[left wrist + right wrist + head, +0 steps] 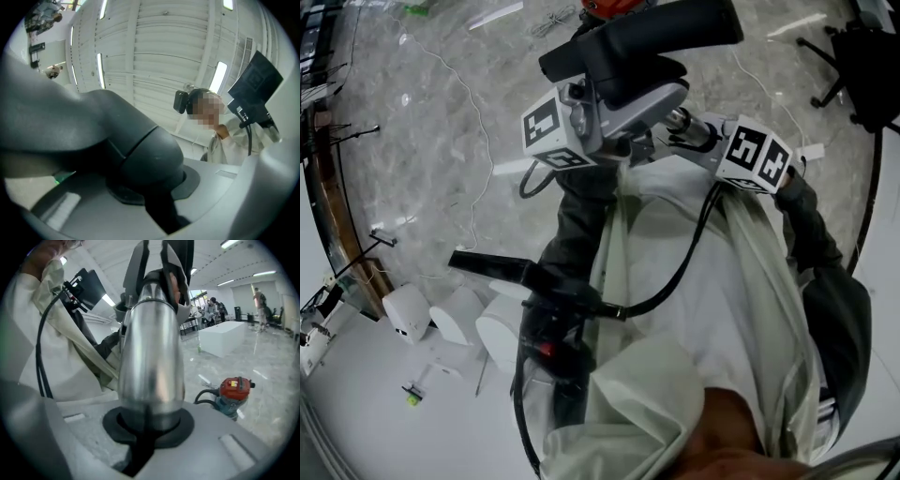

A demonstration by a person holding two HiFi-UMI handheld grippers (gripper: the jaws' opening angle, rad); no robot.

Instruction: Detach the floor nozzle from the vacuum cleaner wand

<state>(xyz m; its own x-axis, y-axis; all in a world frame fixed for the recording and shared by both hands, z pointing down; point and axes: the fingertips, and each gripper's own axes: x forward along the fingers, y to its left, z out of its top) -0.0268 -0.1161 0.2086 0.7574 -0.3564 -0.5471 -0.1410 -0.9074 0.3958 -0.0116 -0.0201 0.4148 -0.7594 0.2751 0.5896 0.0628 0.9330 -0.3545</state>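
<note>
Clearly, right gripper view, tool [147, 430] clamping wand [150, 348]

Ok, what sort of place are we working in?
Probably a large open workshop or lab hall: polished grey marble-patterned floor, white ribbed ceiling with strip lights, and a red-topped teal power tool lying on the floor.

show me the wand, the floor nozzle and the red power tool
wand [151, 357], right gripper view, middle of the silver tube
floor nozzle [140, 154], left gripper view, its dark grey neck
red power tool [236, 387], right gripper view, its red top
</note>
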